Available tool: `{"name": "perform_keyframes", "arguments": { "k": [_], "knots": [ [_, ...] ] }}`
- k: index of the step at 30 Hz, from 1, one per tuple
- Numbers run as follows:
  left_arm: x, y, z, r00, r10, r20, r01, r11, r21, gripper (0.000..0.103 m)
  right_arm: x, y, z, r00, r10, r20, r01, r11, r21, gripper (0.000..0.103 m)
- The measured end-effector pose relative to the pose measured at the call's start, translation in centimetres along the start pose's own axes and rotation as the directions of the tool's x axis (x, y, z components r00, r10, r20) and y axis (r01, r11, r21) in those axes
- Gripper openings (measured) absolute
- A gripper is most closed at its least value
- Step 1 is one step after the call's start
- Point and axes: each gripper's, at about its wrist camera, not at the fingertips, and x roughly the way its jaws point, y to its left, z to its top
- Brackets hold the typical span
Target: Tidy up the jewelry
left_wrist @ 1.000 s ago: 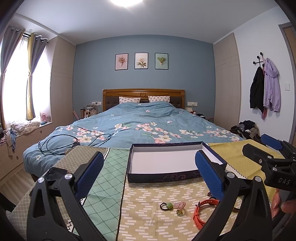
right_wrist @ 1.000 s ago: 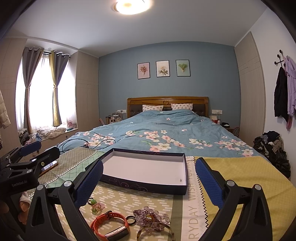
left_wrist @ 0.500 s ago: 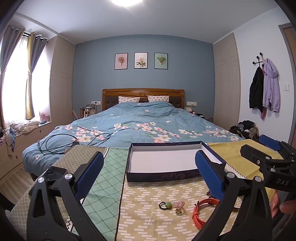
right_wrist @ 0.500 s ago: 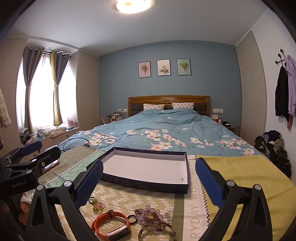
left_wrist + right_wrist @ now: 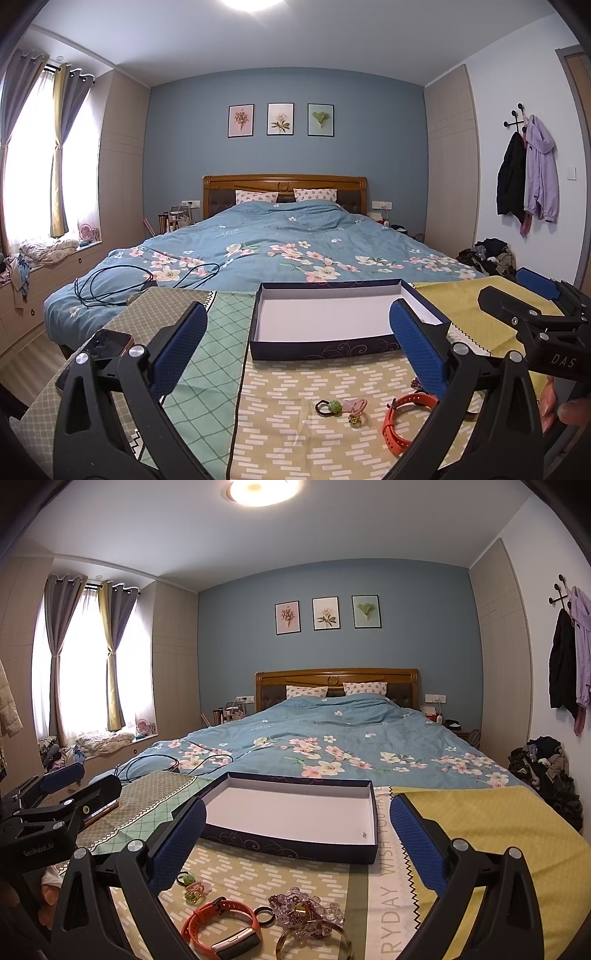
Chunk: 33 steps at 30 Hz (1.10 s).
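An empty dark-blue box [image 5: 325,347] with a white inside lies on the patterned cloth; it also shows in the right wrist view [image 5: 291,843]. In front of it lie an orange wristband [image 5: 221,928], a black ring [image 5: 265,915], a purple bead bracelet [image 5: 306,912], a gold bangle [image 5: 314,945] and small rings with a green bead [image 5: 190,884]. The wristband [image 5: 404,417] and small rings [image 5: 341,406] show in the left wrist view. My left gripper [image 5: 297,350] is open and empty, above the cloth. My right gripper [image 5: 295,842] is open and empty, above the jewelry.
A phone [image 5: 94,350] lies on the cloth's left edge. A black cable [image 5: 122,280] lies on the blue floral bed [image 5: 295,251] behind the box. A yellow cloth [image 5: 491,823] covers the right side. Clothes are piled on the floor at right [image 5: 546,771].
Both grippers have drawn back and lifted slightly; the box and jewelry sit a little higher in both views. Nothing was grasped.
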Motion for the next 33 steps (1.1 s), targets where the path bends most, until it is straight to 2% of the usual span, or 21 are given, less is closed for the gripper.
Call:
{"name": "perform_keyframes", "arguments": {
  "k": [33],
  "knots": [
    [0.11, -0.45, -0.63, 1.000, -0.013, -0.014, 0.013, 1.000, 0.011, 0.097, -0.08, -0.09, -0.14, 1.000, 0.005, -0.010, -0.005, 1.000, 0.006, 0.096]
  ]
}}
